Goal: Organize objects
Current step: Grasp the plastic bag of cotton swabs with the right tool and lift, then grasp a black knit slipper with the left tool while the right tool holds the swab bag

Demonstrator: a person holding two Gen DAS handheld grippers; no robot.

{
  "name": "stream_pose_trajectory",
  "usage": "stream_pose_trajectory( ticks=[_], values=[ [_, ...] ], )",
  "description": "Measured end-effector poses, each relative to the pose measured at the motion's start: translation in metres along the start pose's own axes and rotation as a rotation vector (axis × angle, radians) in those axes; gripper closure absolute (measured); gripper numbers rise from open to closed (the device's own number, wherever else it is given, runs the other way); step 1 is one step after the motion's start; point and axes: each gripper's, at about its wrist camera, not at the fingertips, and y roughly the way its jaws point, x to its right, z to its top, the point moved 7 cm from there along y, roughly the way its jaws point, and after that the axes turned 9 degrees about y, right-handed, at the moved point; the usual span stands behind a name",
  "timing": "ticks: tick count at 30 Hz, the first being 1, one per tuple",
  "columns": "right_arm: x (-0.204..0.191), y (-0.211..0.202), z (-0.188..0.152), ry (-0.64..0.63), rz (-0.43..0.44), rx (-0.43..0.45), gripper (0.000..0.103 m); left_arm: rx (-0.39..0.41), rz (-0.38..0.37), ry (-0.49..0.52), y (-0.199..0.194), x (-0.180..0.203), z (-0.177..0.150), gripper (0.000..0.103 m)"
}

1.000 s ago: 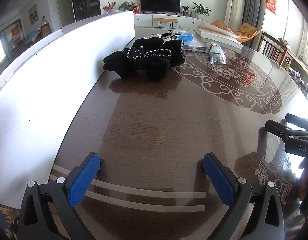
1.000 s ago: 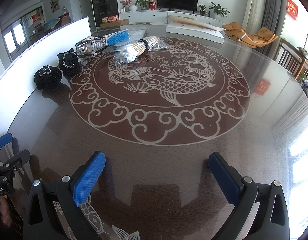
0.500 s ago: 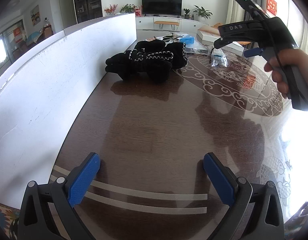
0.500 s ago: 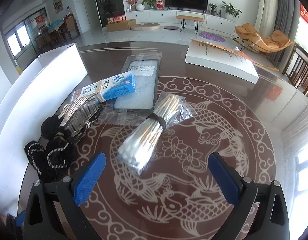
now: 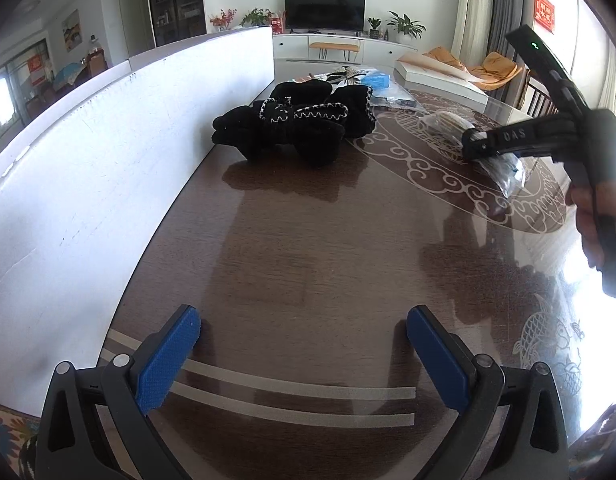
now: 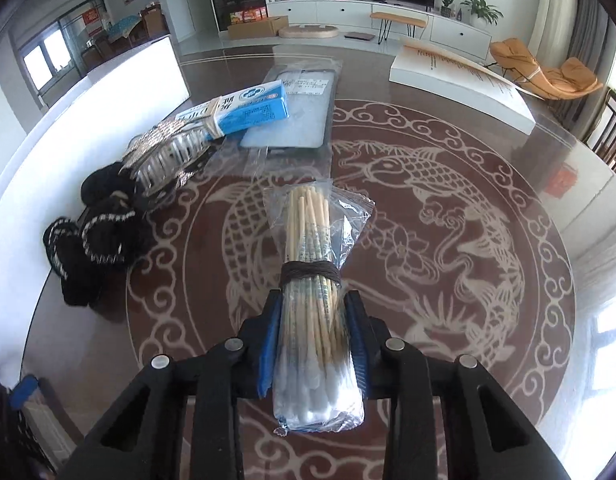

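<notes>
A bundle of cotton swabs (image 6: 308, 232), tied with a dark band inside a clear bag, lies on the round patterned table (image 6: 487, 280). My right gripper (image 6: 311, 298) has its jaws closing on the bundle's near half, and both blue pads press on the bag. In the left wrist view the same bundle (image 5: 443, 122) pokes out beyond that gripper, which a hand (image 5: 587, 216) holds. My left gripper (image 5: 304, 320) hangs open over bare dark wood with nothing between its fingers.
Black knitted items (image 5: 292, 128) lie heaped by a white upright board (image 5: 108, 160). Further back are a blue and white box (image 6: 248, 108), a silvery clip (image 6: 164, 156) and a flat clear packet (image 6: 296, 116). A white book (image 6: 463, 80) lies at the back right.
My right gripper has travelled across the table to the swab bundle and shut around it. The left gripper has kept still.
</notes>
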Motion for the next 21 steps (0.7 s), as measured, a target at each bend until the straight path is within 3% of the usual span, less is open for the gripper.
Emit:
stream_pose_trajectory(
  ticks=[5, 6, 9, 12, 14, 15, 18, 21],
  values=[
    [0.009, -0.041, -0.062, -0.052, 0.001, 0.087, 0.070, 0.011, 0.005, -0.004, 0.001, -0.001, 0.000, 0.000],
    [0.011, -0.045, -0.069, -0.056, -0.006, 0.103, 0.064, 0.013, 0.005, -0.005, 0.001, -0.001, 0.000, 0.000],
    [0.016, -0.049, -0.080, -0.057, -0.028, 0.132, 0.022, 0.006, 0.004, -0.013, 0.001, 0.000, -0.001, 0.000],
    [0.020, -0.048, -0.078, -0.049, -0.023, 0.134, 0.020, -0.052, -0.009, -0.072, 0.002, -0.004, 0.004, 0.000],
    [0.020, -0.044, -0.076, -0.050, -0.034, 0.121, 0.020, -0.041, -0.129, -0.184, 0.003, -0.007, 0.018, 0.000],
    [0.020, -0.042, -0.076, -0.049, -0.031, 0.115, 0.019, -0.034, -0.152, -0.232, 0.005, -0.010, 0.030, 0.000],
    [0.020, -0.040, -0.077, -0.038, -0.003, 0.098, 0.016, -0.003, -0.071, -0.335, 0.016, -0.027, 0.071, 0.000],
    [0.017, -0.038, -0.079, -0.049, 0.010, 0.088, 0.010, 0.004, 0.060, -0.510, 0.035, -0.050, 0.096, 0.000]
  ],
)
